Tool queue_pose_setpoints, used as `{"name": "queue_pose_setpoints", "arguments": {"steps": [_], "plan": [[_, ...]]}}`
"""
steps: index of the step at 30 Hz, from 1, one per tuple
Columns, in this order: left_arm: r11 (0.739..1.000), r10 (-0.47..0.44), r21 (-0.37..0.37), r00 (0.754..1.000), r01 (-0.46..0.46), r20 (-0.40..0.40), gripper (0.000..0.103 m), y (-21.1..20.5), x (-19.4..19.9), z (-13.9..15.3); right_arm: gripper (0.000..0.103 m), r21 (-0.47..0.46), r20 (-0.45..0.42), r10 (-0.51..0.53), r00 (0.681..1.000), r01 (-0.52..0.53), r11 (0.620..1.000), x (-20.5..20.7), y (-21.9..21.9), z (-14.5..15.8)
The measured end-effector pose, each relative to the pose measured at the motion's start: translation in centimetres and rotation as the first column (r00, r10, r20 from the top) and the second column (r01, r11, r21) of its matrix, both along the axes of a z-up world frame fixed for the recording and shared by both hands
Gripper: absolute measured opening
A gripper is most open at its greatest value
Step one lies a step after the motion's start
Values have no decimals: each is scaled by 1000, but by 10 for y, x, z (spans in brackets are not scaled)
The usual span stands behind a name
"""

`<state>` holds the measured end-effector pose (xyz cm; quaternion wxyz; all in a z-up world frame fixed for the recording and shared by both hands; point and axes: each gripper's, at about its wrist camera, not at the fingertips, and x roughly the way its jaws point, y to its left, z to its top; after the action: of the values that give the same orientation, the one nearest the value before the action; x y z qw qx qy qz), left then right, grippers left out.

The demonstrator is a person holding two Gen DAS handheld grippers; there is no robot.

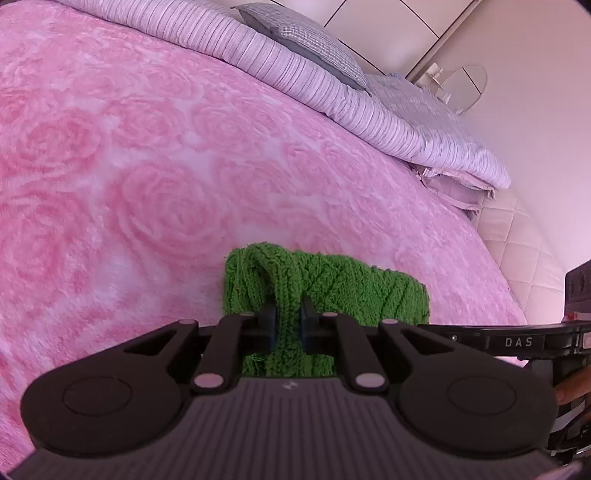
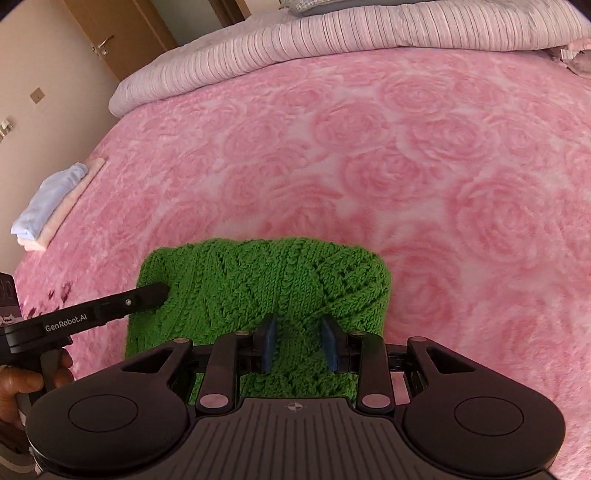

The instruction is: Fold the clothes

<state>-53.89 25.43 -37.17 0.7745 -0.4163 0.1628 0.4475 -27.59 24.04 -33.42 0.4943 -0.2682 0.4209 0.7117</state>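
I'm working over a bed [image 2: 406,147] spread with a fuzzy pink blanket patterned in roses. At its far side, around twelve o'clock, lies a rolled striped duvet [image 1: 332,92] with a grey checked pillow [image 1: 314,44] on top. In my right view a wooden door [image 2: 122,33] stands at eleven o'clock, and a small stack of folded pale clothes [image 2: 51,203] sits at the blanket's edge near nine o'clock. In my left view a round mirror [image 1: 467,85] leans against the wall at one o'clock.

The green knitted garment [image 2: 258,284] lies folded on the blanket just ahead of both tools, its long axis running nine to three o'clock across my right view.

My left gripper [image 1: 288,321] has its fingers pinched tight on a bunched ridge of the knit at the garment's left end. My right gripper [image 2: 297,339] hangs over the near edge, fingers partly apart and straddling the knit, gripping nothing.
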Motion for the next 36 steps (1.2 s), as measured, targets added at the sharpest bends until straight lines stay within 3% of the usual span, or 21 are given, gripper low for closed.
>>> {"name": "queue_pose_setpoints", "arguments": {"steps": [14, 22, 26, 28, 32, 36], "plan": [[1000, 15, -8, 1000, -15, 20, 9, 1, -2, 0, 31, 12, 11, -2, 1000, 2, 1000, -1, -3, 1], [1000, 13, 23, 1000, -14, 19, 9, 1, -6, 2, 31, 15, 13, 0, 1000, 0, 1000, -2, -1, -2], [1000, 11, 10, 1000, -11, -11, 10, 8, -2, -7, 31, 31, 25, 13, 1000, -14, 999, -5, -1, -8], [1000, 26, -12, 1000, -26, 11, 11, -8, -8, -6, 31, 45, 26, 18, 999, -19, 999, -7, 0, -13], [997, 57, -57, 997, -53, 56, 19, -40, -19, -3, 32, 54, -67, -30, 997, 33, 998, 11, -11, -4], [992, 89, -103, 991, -79, 99, 21, -71, -30, 0, 32, 68, -127, -89, 988, 99, 993, 29, -48, 13]]}}
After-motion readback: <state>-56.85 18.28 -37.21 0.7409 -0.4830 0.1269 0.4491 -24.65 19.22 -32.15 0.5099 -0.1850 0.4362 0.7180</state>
